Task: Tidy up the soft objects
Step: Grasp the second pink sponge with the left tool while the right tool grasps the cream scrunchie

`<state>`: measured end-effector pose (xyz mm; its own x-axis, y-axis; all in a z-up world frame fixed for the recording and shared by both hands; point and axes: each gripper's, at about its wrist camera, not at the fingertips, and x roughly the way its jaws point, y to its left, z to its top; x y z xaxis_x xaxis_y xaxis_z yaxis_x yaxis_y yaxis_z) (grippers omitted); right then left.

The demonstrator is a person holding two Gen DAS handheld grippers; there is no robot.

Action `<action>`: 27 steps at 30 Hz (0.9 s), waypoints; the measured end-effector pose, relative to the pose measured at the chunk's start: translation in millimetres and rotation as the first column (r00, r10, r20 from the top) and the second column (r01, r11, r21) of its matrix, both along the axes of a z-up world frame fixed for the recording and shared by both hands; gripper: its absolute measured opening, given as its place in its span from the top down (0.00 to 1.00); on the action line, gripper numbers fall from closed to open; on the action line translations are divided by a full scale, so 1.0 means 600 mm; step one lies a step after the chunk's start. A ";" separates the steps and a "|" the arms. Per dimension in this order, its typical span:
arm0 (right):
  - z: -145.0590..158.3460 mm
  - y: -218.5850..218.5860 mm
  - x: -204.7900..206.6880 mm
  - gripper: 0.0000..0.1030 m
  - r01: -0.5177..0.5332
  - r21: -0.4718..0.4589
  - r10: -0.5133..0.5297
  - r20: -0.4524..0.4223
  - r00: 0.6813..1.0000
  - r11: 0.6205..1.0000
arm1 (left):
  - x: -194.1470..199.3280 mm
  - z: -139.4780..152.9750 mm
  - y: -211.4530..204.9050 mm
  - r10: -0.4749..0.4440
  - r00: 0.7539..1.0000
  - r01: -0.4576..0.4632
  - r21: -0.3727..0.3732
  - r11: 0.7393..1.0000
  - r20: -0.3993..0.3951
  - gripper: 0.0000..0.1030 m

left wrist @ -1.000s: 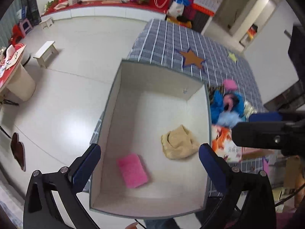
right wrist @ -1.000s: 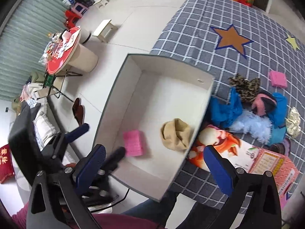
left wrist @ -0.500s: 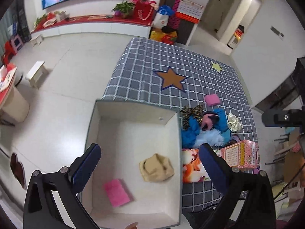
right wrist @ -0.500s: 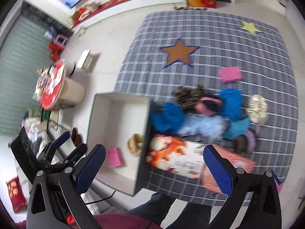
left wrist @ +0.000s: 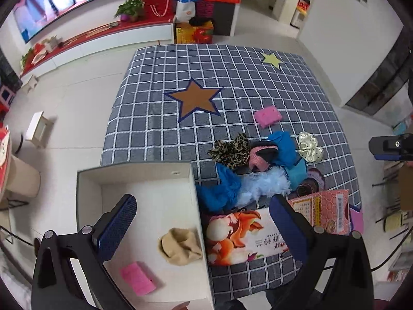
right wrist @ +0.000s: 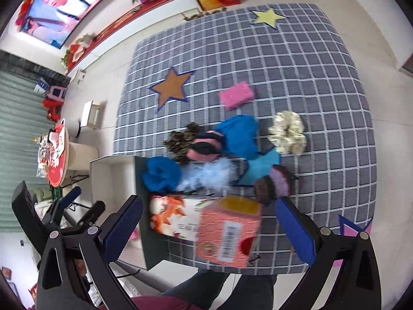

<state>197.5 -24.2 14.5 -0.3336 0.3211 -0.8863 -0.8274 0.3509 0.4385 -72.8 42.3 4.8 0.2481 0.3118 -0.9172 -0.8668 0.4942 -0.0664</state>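
Note:
A white open box (left wrist: 87, 180) stands at the near left edge of a grey checked mat (left wrist: 232, 77). Inside lie a tan cloth (left wrist: 180, 245) and a pink sponge (left wrist: 138, 277). A pile of soft things (left wrist: 253, 170) lies on the mat right of the box: blue cloths, a pale blue fluffy piece, a leopard scrunchie, a pink headband. A second pink sponge (right wrist: 236, 95) and a cream scrunchie (right wrist: 287, 131) lie farther out. My left gripper (left wrist: 204, 219) is open and empty above the box's right wall. My right gripper (right wrist: 209, 224) is open and empty above the cartons.
A printed tissue carton (left wrist: 245, 235) and a pink carton (right wrist: 227, 235) lie by the box's near right side. White tiled floor (left wrist: 77, 103) surrounds the mat. A small white stool (left wrist: 37, 129) and a round table (right wrist: 55, 155) stand at the left.
Both grippers have risen and tilted forward, so the views now take in the whole mat and the soft pile. Both stay open and empty.

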 end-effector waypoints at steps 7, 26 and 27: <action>-0.069 -0.005 0.077 0.00 0.056 -0.083 -0.055 0.023 0.998 0.995 | 0.078 -0.030 0.033 -0.064 0.996 0.063 -0.024 0.998 -0.062 0.00; -0.294 0.139 0.102 0.00 -0.122 -0.228 0.180 0.255 0.950 0.966 | 0.372 -0.189 0.195 -0.182 0.969 0.150 -0.185 0.971 -0.167 0.00; -0.302 0.142 0.100 0.00 -0.140 -0.227 0.199 0.265 0.943 0.964 | 0.385 -0.201 0.202 -0.175 0.969 0.139 -0.201 0.970 -0.172 0.00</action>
<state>257.4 61.0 -166.9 -0.0928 0.0858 -0.9920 -0.9615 0.2509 0.1117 158.4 163.5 -116.0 0.0984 0.1024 -0.9899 -0.7850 0.6193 -0.0140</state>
